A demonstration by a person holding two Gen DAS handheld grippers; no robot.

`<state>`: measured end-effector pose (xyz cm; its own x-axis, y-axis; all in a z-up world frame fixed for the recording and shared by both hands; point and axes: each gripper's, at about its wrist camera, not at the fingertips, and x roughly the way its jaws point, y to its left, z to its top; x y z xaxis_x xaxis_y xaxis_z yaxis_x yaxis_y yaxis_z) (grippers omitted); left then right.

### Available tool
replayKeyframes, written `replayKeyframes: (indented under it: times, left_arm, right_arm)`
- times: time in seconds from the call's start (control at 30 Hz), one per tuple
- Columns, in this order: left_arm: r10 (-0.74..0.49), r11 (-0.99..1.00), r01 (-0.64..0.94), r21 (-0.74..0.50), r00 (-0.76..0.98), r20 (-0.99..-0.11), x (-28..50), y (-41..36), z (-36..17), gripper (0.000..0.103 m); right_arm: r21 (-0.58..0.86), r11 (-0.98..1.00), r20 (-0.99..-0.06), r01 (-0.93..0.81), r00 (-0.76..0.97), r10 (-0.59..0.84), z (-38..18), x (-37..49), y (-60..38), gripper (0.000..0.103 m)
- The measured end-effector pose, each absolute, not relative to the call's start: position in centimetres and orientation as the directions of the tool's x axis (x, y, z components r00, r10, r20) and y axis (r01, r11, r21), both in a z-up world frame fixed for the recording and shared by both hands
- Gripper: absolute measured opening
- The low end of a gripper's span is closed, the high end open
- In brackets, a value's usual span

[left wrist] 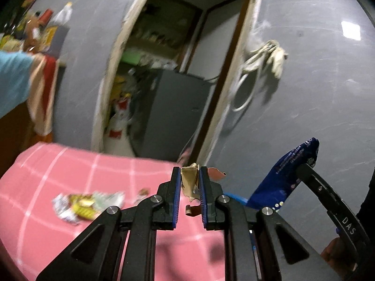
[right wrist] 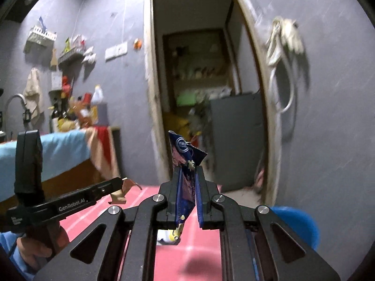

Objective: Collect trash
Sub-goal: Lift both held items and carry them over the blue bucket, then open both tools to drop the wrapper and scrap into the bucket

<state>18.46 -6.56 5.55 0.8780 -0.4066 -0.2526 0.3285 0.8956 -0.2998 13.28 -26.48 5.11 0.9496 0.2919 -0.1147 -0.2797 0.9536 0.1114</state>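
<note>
My left gripper (left wrist: 190, 175) is shut on a crumpled brown paper scrap (left wrist: 189, 180) and holds it above the pink checked table (left wrist: 70, 171). My right gripper (right wrist: 187, 175) is shut on a dark blue snack wrapper (right wrist: 185, 161) that stands upright between the fingers. The wrapper (left wrist: 288, 175) also shows at the right of the left wrist view. The left gripper with its brown scrap (right wrist: 121, 192) shows at the left of the right wrist view. More wrappers (left wrist: 82, 205) lie on the table at the left.
A blue bin (right wrist: 295, 224) stands beside the table at the right. An open doorway (right wrist: 201, 82) with a grey cabinet (right wrist: 236, 138) lies ahead. A counter under a blue cloth (right wrist: 58, 149) stands at the left. A rag and cable (right wrist: 286, 39) hang on the wall.
</note>
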Motion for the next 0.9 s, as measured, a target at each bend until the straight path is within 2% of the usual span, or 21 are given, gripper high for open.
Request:
replayKeyframes:
  times: [0.17, 0.33, 0.67, 0.9]
  left_arm:
    - [-0.465, 0.87, 0.405, -0.281, 0.863, -0.197, 19.2, -10.7, 7.0, 0.012]
    - [-0.517, 0.846, 0.456, -0.277, 0.828, -0.217, 21.0, -14.5, 6.5, 0.012]
    - [-0.547, 0.835, 0.477, -0.273, 0.774, -0.32, 24.8, -19.3, 3.4, 0.012]
    - [-0.55, 0.835, 0.472, -0.283, 0.715, -0.431, 27.5, -21.5, 0.6, 0.013]
  right_arm:
    - [0.088, 0.975, -0.055, -0.202, 0.977, 0.207, 6.3, 13.0, -29.7, 0.009]
    - [0.077, 0.987, -0.069, -0.144, 0.986, 0.149, 5.9, 14.2, -32.4, 0.009]
    - [0.137, 0.988, -0.193, -0.072, 0.976, 0.098, 1.8, 17.9, -37.1, 0.009]
    - [0.187, 0.982, -0.299, -0.031, 0.95, 0.087, -0.9, 20.5, -39.4, 0.009]
